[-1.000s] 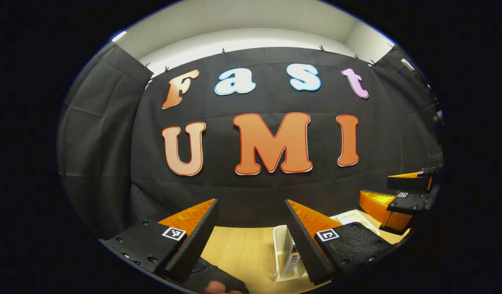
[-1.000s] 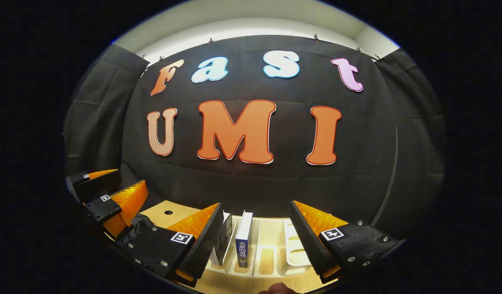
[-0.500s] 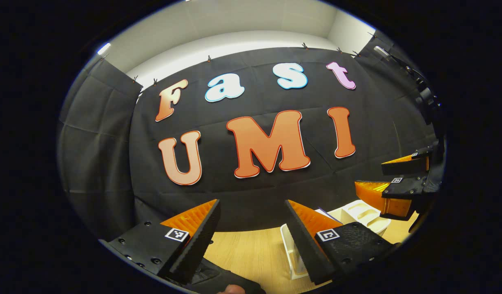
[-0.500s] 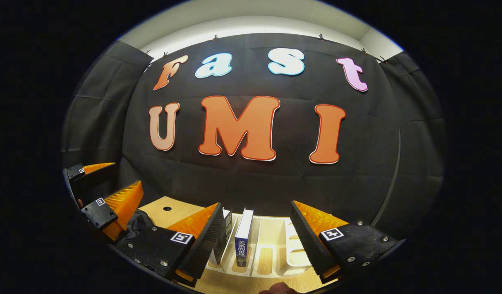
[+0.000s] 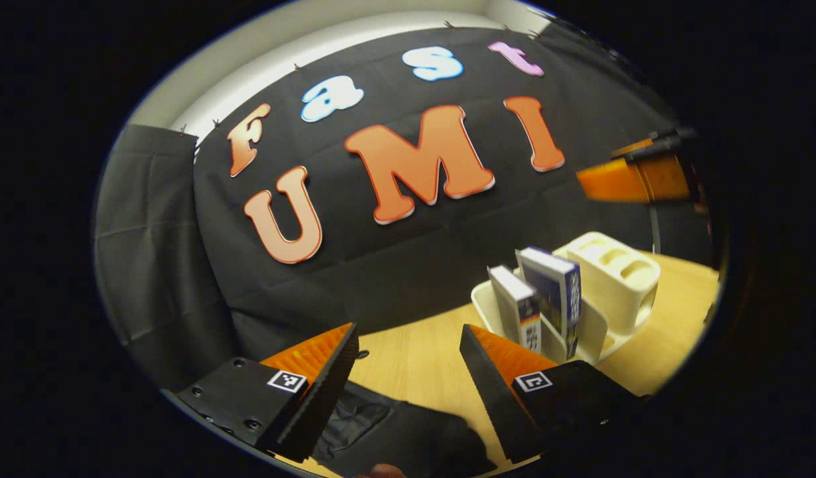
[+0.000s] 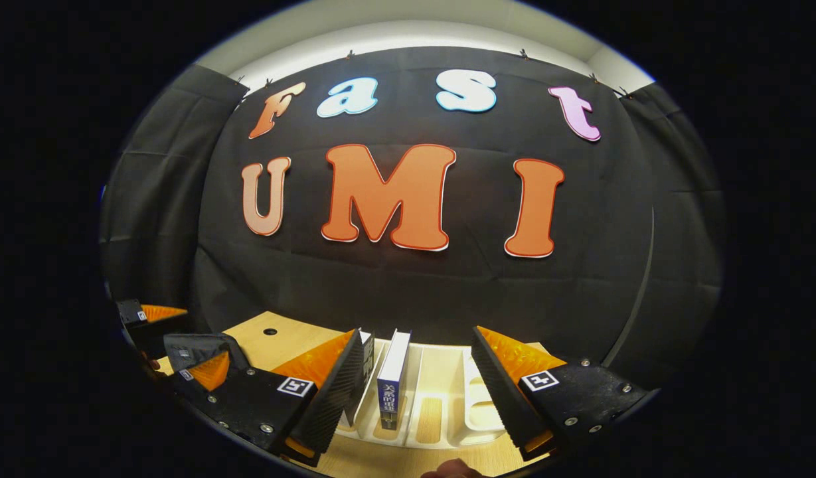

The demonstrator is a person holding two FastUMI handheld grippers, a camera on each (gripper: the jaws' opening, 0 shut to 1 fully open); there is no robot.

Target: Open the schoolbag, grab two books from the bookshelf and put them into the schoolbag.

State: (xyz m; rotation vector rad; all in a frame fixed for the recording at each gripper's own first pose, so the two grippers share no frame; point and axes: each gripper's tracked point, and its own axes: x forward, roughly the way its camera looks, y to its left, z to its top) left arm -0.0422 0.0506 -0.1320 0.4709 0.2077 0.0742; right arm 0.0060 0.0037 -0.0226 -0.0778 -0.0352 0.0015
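A black schoolbag (image 5: 394,438) lies on the wooden table just under my left gripper (image 5: 408,338), which hangs open above it with nothing between its fingers. A cream bookshelf rack (image 5: 613,272) stands to the right with two upright books, a blue one (image 5: 554,285) and a lighter one (image 5: 514,302). My right gripper (image 6: 417,342) is open in front of the rack (image 6: 441,415), and the blue book (image 6: 391,378) stands between its fingers without touching them. The second book (image 6: 366,358) is partly hidden behind the left finger. The schoolbag (image 6: 195,345) shows at the far left.
The wooden table (image 5: 414,358) has a small round hole (image 6: 269,330) near the back. The black cloth wall closes the back and both sides. The right gripper (image 5: 633,176) hangs high at the right in the left gripper view; the left gripper (image 6: 178,342) sits low at the left in the right gripper view.
My left gripper has tipped downward and rolled, bringing the schoolbag, the rack and both books into its view. The right gripper has barely moved and stays open in front of the books.
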